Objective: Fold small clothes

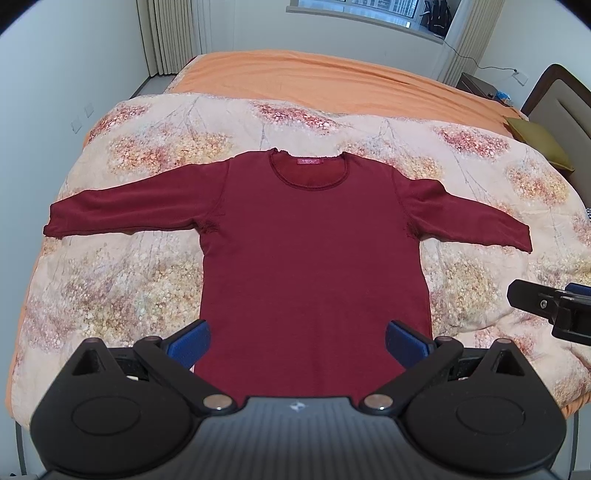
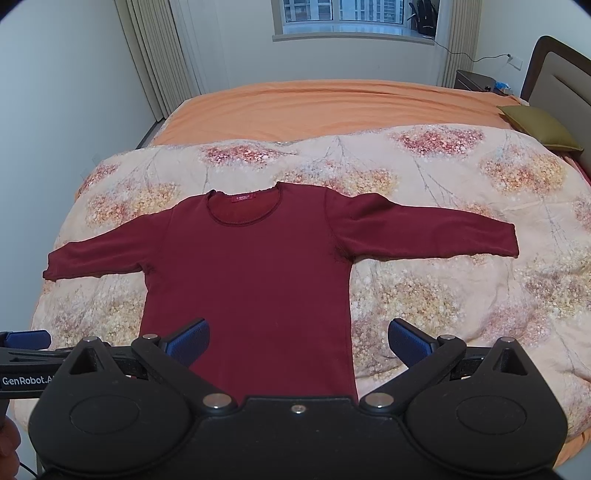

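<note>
shirt (image 1: 314, 258): dark red, long sleeves, lying flat and face up on the quilt, hem toward your near edge of the bed, collar toward the far edge; both sleeves spread straight out to the sides.
collar label (image 1: 313, 161): small red tag inside the neckline, print too small to read.
quilt (image 1: 129, 280): peach with flower print, covers the near part of the bed, shirt about in its middle.
bed sheet (image 1: 314, 77): orange, bare beyond the quilt's far edge.
pillow (image 2: 539, 127): olive, at the far right corner of the bed by the headboard (image 2: 557, 74).
left gripper (image 1: 297, 345): you hold it above the shirt's hem at the near edge, jaws wide, blue pads apart over the cloth, holding nothing; can't tell if the pads touch the cloth.
right gripper (image 2: 298, 343): you hold it over the hem's right side, jaws wide, one pad over the shirt and the other over the quilt, holding nothing.
side by side: your two grippers are near each other, each one's tip shows at the edge of the other's view.
window (image 2: 354, 16): in the far wall, curtains either side.
</note>
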Tool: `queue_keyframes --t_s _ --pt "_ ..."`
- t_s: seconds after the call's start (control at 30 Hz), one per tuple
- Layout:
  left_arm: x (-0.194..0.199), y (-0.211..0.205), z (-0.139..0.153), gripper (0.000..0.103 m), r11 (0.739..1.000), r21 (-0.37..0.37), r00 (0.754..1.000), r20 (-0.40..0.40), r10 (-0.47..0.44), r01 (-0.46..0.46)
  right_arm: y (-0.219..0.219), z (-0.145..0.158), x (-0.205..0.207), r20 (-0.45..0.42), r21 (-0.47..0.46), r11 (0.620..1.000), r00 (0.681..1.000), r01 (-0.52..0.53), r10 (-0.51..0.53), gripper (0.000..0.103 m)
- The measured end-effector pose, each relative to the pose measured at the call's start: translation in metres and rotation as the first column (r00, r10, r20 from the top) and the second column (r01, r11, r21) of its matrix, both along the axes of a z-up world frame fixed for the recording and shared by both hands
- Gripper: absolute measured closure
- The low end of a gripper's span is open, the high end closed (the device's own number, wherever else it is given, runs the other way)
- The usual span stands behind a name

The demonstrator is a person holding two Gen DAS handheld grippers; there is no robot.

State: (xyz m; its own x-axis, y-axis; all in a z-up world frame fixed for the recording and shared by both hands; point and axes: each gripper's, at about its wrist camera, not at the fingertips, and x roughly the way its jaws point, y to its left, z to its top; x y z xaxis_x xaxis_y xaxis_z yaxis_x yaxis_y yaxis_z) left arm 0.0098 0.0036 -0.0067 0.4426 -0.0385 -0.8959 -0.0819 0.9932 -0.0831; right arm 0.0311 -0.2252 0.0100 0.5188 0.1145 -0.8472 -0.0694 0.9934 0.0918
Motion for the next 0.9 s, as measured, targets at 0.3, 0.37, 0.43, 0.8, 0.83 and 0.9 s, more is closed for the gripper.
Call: queue_keyframes --t_s 0.3,0.37,0.43,0.8,0.83,0.9 --pt "0.0 -0.0003 -0.0002 0.0 1.0 -0.002 1.0 -0.002 0.0 0.0 -0.0005 -0.0003 0.0002 -0.001 -0.001 1.0 1.0 0.001 -0.001 0.0" --pt "-0.0003 -0.0006 -0.0006 0.0 1.0 -0.002 1.0 -0.002 0.0 0.0 -0.0006 -0.0004 0.0003 0.0 -0.001 1.0 1.0 0.0 0.0 0.0" --pt "-0.0004 -0.0007 -0.0006 0.0 1.0 -0.002 1.0 -0.002 0.001 -0.001 -0.0007 -0.0005 0.0005 0.0 -0.002 1.0 1.0 0.0 0.0 0.0" --pt "-0.0013 -0.0005 -0.001 0.0 1.0 -0.001 1.0 -0.004 0.003 -0.003 -0.0013 -0.0003 0.0014 -0.002 -0.001 1.0 1.0 0.002 -0.002 0.0" --pt "-0.0013 -0.0006 -0.001 0.0 1.0 0.0 1.0 -0.004 0.003 -0.003 -0.0013 -0.0003 0.0015 -0.003 -0.001 1.0 1.0 0.002 -0.002 0.0" --pt "-0.0017 -0.0013 -0.0018 0.0 1.0 0.0 1.0 -0.004 0.001 -0.001 -0.0013 -0.0005 0.0015 -0.003 -0.001 1.0 1.0 0.002 -0.002 0.0"
